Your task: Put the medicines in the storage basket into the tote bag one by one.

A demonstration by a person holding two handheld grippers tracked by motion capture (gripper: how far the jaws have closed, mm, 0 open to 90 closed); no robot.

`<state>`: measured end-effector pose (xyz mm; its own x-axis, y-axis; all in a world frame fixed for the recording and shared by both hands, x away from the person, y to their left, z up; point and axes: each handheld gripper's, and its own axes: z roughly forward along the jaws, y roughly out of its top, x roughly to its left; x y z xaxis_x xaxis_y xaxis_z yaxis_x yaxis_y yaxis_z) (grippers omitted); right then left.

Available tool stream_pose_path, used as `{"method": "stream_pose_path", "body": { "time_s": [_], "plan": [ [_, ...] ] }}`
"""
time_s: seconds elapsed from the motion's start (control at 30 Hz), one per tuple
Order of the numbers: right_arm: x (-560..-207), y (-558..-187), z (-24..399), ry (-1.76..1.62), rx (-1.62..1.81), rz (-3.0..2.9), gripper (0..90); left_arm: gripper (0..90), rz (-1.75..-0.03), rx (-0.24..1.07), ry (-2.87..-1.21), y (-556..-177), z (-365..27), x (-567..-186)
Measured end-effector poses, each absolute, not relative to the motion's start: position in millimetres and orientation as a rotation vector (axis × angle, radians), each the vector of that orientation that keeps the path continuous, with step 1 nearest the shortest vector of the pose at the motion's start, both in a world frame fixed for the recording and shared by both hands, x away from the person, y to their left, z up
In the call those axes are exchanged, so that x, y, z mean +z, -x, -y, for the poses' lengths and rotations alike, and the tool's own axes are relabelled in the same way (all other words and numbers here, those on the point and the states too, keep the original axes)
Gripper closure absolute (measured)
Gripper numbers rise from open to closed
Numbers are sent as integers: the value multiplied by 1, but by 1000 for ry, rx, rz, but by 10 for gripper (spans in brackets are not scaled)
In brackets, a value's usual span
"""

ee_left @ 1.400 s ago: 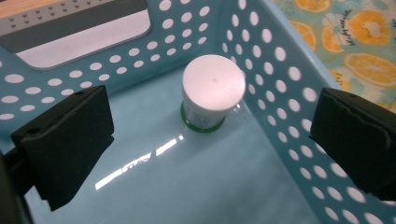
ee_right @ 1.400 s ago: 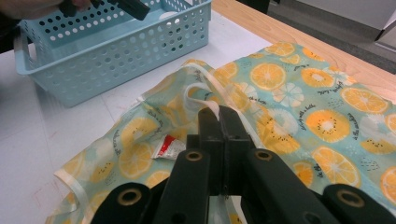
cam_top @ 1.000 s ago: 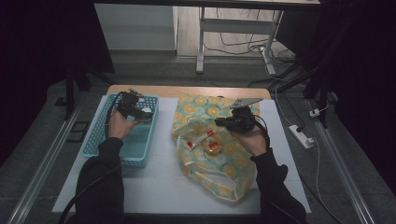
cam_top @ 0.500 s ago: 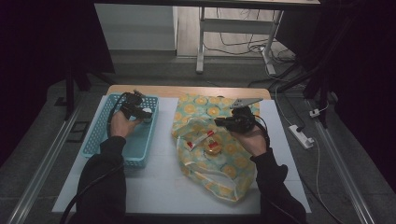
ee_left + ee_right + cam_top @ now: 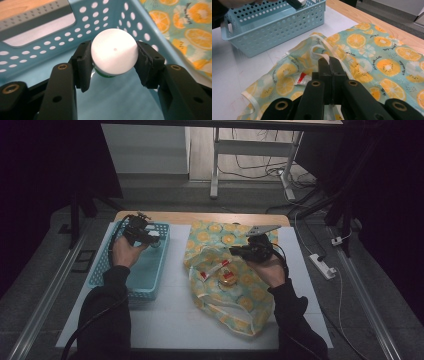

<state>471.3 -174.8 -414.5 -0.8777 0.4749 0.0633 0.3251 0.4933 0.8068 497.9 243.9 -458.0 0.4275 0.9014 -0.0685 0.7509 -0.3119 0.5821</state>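
My left gripper (image 5: 149, 236) hovers over the far end of the blue perforated basket (image 5: 146, 272). Its jaws have just been closing and now clamp a small container with a round white cap (image 5: 114, 51) and a green rim below; the pads press both sides. In the left gripper view the basket wall (image 5: 37, 50) lies behind it. My right gripper (image 5: 236, 251) is shut on the white strap (image 5: 325, 58) of the orange-slice print bag (image 5: 240, 295), holding its mouth up. A red-and-white packet (image 5: 212, 270) and a round yellow item (image 5: 228, 279) lie in the bag.
The basket and bag rest on a white mat (image 5: 175, 320) over a wooden table (image 5: 200, 216). A white power strip (image 5: 322, 266) lies on the floor to the right. Table legs and cables stand beyond the far edge.
The left gripper has risen slightly over the basket's far end with the white-capped container in it. The right hand and the bag have kept still.
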Motion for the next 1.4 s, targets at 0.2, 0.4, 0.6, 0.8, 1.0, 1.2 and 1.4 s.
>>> {"method": "stream_pose_path", "body": {
  "time_s": [0.2,0.4,0.6,0.8,1.0,1.2,1.4],
  "plan": [
    [-415,-471,175,-698,1330,-2567,900,506,-1351,370,-2134,-489,-243,-442],
    [-414,-471,174,-694,1332,-2562,900,506,-1294,357,-2142,-480,-236,-427],
    [-414,-471,175,-691,1335,-2558,900,506,-1229,343,-2164,-471,-222,-420],
    [-414,-471,175,-691,1332,-2562,900,506,-1164,317,-2185,-462,-206,-417],
    [-415,-471,174,-691,1332,-2564,900,506,-1109,294,-2202,-453,-190,-418],
    [-415,-471,174,-695,1334,-2562,900,506,-1037,282,-2228,-444,-174,-415],
    [-415,-471,173,-695,1335,-2566,900,506,-951,255,-2250,-433,-153,-412]
  ]
}}
